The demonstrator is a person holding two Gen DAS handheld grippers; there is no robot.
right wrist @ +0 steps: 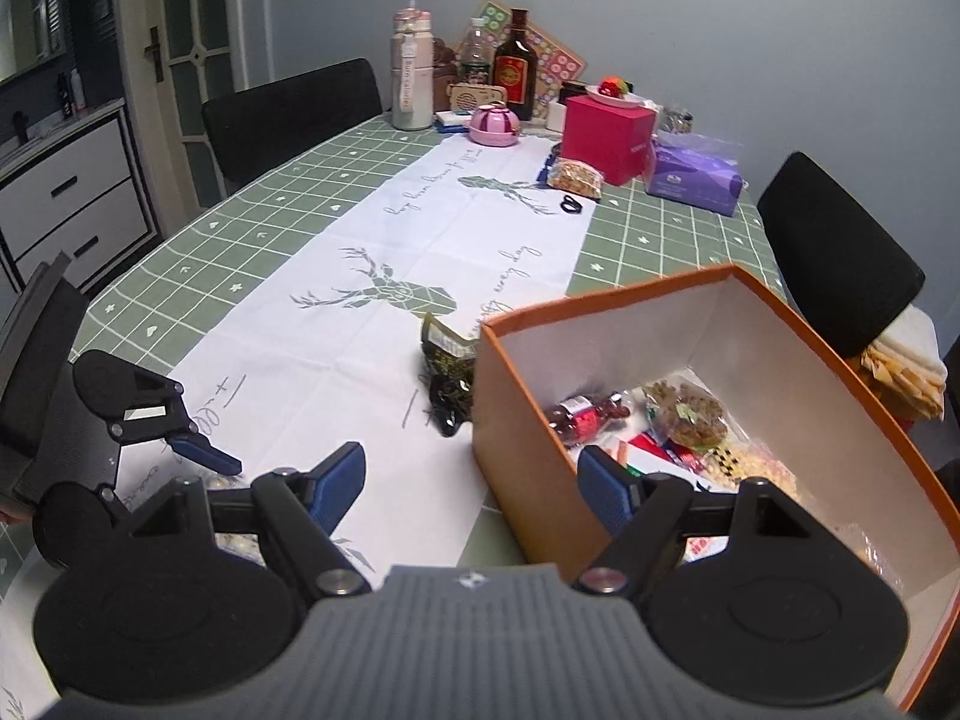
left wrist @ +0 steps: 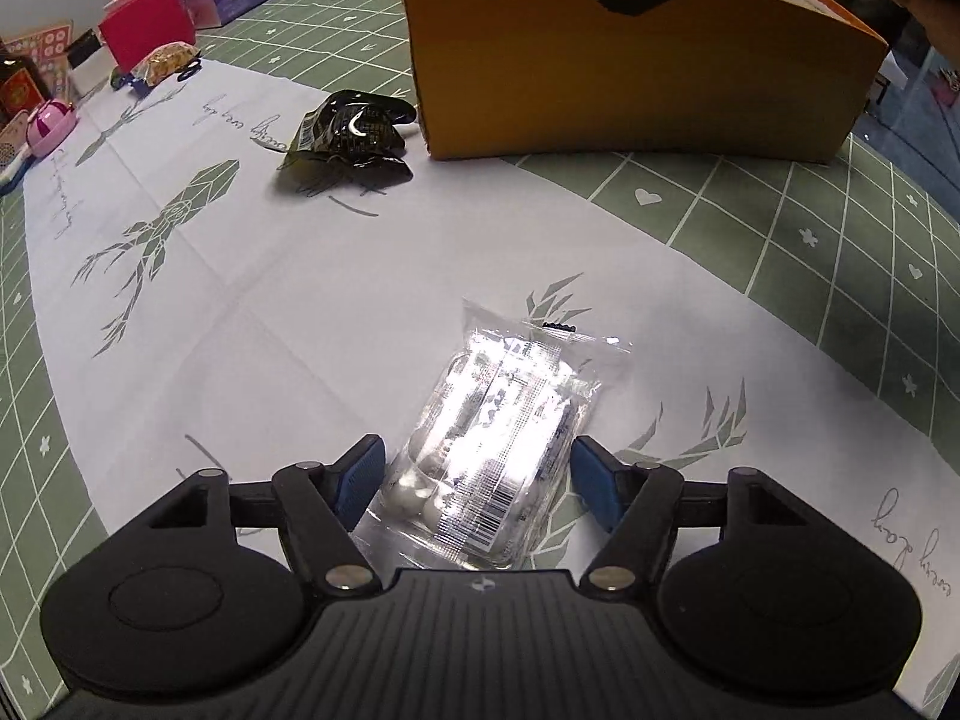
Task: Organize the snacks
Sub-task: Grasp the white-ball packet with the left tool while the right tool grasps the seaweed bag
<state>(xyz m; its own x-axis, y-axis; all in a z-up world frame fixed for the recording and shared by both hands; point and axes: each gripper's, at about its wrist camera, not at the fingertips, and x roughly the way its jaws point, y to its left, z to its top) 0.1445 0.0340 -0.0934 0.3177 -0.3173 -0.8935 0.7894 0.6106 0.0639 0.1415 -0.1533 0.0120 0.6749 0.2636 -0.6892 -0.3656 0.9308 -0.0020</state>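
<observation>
The left gripper [left wrist: 477, 477] straddles a clear snack packet [left wrist: 504, 450] on the counter [left wrist: 240, 312], jaws apart and not pressing it — the right gripper [right wrist: 474, 489], jaws wide and empty, hovers at the orange box [right wrist: 528, 468] of snacks.

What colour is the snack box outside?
Orange box, white inside; clearest in the left wrist view.

Both claws, left [left wrist: 474, 471] and right [right wrist: 474, 483], gape, angled downward.
</observation>
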